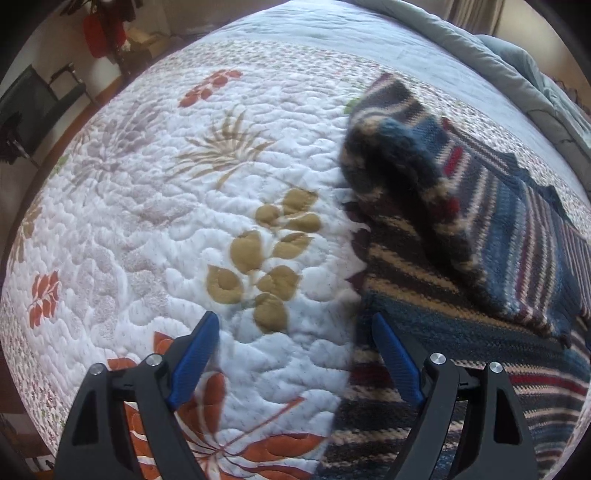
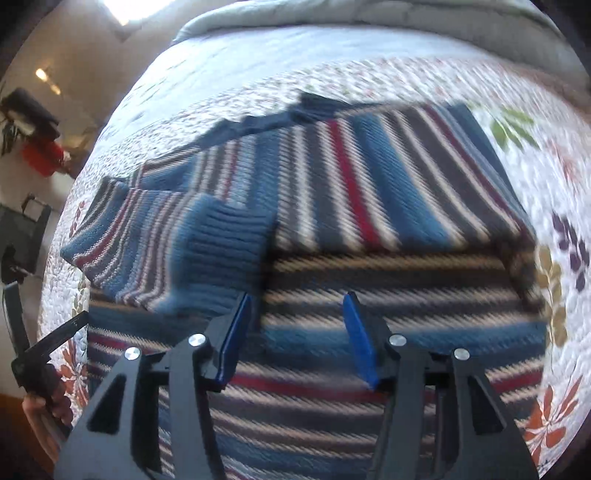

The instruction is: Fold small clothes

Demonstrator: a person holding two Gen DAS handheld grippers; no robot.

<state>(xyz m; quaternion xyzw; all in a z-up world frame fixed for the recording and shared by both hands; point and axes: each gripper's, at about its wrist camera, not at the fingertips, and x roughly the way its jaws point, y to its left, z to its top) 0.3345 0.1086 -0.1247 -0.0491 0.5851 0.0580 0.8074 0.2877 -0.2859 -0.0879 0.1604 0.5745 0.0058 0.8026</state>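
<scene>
A striped knit sweater (image 1: 461, 258) in blue, red, cream and dark bands lies on the bed, filling the right side of the left wrist view. One sleeve is folded across the sweater's body (image 2: 369, 184), and its ribbed blue cuff (image 2: 229, 240) lies near the middle. My left gripper (image 1: 291, 315) is open over the quilt, its right finger at the sweater's left edge. My right gripper (image 2: 297, 295) hovers open above the sweater's lower part, just below the cuff, with nothing gripped. The right wrist view is motion-blurred.
A white quilt (image 1: 184, 221) with leaf and flower prints covers the bed. A grey duvet (image 2: 369, 22) is bunched along the far side. The bed's left edge drops to a wooden floor with a dark chair (image 1: 40, 107). A hand holding the other gripper (image 2: 48, 350) shows at lower left.
</scene>
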